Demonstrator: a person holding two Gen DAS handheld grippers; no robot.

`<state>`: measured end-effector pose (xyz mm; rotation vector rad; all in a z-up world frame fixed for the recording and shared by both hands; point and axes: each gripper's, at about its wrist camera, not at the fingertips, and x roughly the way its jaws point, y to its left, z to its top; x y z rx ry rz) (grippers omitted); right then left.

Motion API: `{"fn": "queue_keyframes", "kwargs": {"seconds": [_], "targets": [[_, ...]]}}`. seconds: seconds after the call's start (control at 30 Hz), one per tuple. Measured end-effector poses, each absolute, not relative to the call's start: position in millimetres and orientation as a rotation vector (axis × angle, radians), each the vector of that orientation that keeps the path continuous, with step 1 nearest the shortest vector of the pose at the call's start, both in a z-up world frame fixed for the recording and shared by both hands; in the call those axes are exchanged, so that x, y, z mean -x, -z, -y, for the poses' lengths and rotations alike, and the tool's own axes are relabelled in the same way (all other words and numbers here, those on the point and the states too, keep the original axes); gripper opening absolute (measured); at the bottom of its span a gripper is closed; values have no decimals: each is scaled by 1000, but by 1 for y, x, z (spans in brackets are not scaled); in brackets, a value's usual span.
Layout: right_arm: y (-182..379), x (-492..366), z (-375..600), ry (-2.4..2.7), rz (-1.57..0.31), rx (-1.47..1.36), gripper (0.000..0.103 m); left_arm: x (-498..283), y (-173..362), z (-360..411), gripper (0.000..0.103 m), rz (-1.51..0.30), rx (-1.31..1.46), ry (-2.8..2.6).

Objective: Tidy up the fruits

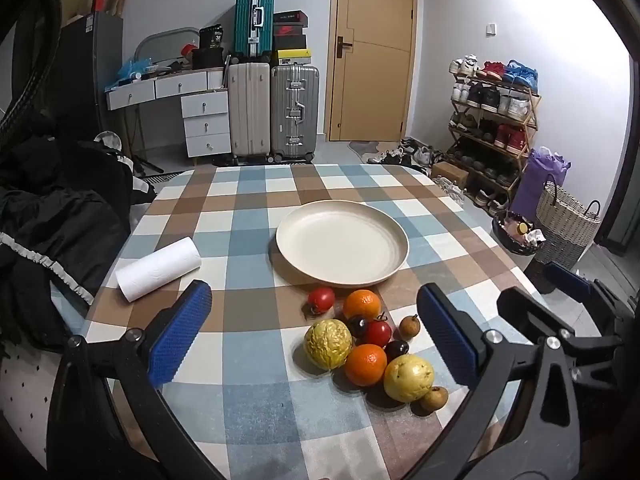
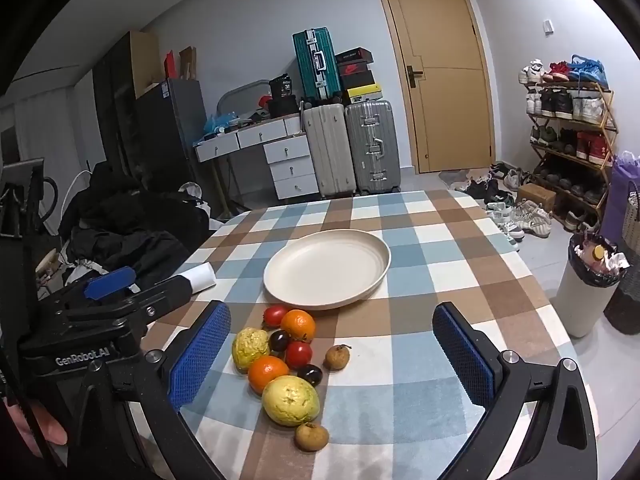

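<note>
The big cream plate (image 1: pixel 342 242) sits on the checked surface (image 1: pixel 248 208) with nothing in it. Just in front of the plate lies the pile of fruits (image 1: pixel 370 346), all close together. The left gripper (image 1: pixel 314 334) is wide and holds nothing. The right gripper (image 2: pixel 332 354) is wide too, and the fruits lie on the surface between its blue fingers (image 2: pixel 198 356).

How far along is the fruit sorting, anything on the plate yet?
Done: nothing; the round cream plate is bare. In hand: nothing; left gripper and right gripper both hover with jaws wide open and nothing between the pads. Left: the whole pile on the checked tablecloth, including the two oranges, yellow-green guavas and red tomatoes.
</note>
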<state>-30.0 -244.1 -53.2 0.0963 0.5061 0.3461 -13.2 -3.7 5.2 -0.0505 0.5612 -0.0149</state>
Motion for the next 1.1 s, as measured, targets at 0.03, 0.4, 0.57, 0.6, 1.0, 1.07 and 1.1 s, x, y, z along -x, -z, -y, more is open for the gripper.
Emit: {"fn": "queue_keyframes", "kwargs": {"seconds": [0.03,0.4,0.57,0.6,1.0,1.07,1.1], "targets": [[55,30,245,-343,-506,-96,103,13,-5,2,103,-559,55,15],[57,29,248,-340,-510,-106,103,11,-1,2,102,-562,54,2],[58,28,248,-336,-507,-101,103,11,-1,2,103,-554,42,-7],[57,28,248,-335,-507,-102,103,12,-1,2,103,-551,38,-8],[54,31,246,-339,-498,-94,103,12,1,3,103,-549,39,-3],[54,31,246,-339,-497,-92,103,12,1,3,103,-548,37,-4],[54,31,246,-340,-496,-92,103,12,1,3,103,-549,38,-4]]}}
